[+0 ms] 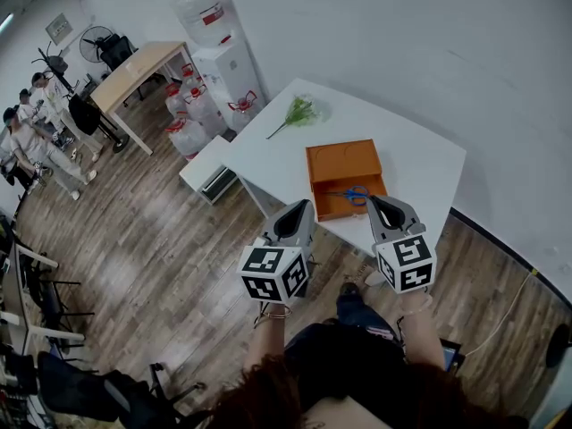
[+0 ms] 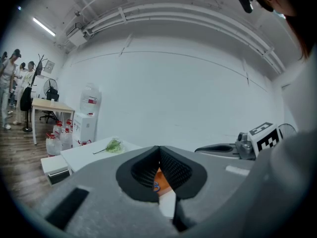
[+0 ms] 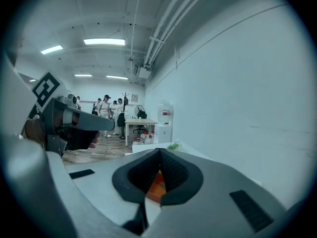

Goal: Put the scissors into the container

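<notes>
As the left gripper [image 1: 302,206] and right gripper [image 1: 381,203] hover, jaws together and empty, scissors [image 1: 356,194] lie in the container [image 1: 344,163] just ahead; nothing seems left.

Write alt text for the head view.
Blue scissors lie in an orange container on a white table. The left tool and right tool, both shut and empty, hover at its near edge. A green sprig lies farther back.
</notes>
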`<state>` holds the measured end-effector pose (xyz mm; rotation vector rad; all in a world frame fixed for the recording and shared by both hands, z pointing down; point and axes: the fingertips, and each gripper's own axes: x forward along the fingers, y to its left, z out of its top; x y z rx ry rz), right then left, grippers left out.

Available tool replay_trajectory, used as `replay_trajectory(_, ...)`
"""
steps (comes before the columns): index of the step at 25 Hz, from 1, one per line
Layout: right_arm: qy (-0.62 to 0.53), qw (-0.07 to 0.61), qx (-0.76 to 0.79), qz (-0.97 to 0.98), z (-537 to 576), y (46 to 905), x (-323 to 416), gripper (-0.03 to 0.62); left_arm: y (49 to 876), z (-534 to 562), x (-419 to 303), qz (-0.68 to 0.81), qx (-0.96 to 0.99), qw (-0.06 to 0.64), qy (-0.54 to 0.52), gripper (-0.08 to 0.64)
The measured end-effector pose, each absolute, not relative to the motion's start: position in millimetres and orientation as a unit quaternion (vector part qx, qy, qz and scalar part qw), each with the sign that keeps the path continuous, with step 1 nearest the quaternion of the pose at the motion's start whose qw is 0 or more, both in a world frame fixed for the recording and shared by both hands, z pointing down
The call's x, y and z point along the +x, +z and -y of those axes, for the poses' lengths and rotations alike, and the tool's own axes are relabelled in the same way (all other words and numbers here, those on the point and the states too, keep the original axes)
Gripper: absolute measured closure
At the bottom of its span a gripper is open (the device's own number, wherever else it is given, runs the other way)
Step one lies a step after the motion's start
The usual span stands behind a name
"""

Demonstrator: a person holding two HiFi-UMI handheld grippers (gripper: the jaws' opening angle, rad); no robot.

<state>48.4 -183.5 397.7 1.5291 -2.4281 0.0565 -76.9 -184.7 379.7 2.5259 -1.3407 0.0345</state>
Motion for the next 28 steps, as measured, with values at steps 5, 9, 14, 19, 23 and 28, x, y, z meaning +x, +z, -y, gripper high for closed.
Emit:
replay_trajectory(5,0.019,0.129,0.532,0.837,184,393,53,0.594,381,185,-72,0.461,0.876,0.141,0.016,0.545)
replay_trajectory(9,0.017,0.133,0.532,0.836,186,391,54,0.594,380,186,-69,0.458,0.878,0.141,0.019,0.545)
replay_trajectory(14,0.021,0.133,0.531,0.837,187,394,58,0.594,376,190,-63,0.456,0.879,0.137,0.018,0.545)
replay_trajectory(19,0.02,0.134,0.53,0.837,195,395,61,0.594,375,198,-60,0.454,0.881,0.133,0.017,0.545)
replay_trajectory(23,0.019,0.13,0.531,0.837,200,394,63,0.594,376,202,-57,0.454,0.881,0.133,0.017,0.545)
replay_trajectory(28,0.016,0.131,0.534,0.835,207,398,66,0.594,377,209,-52,0.447,0.885,0.133,0.017,0.545)
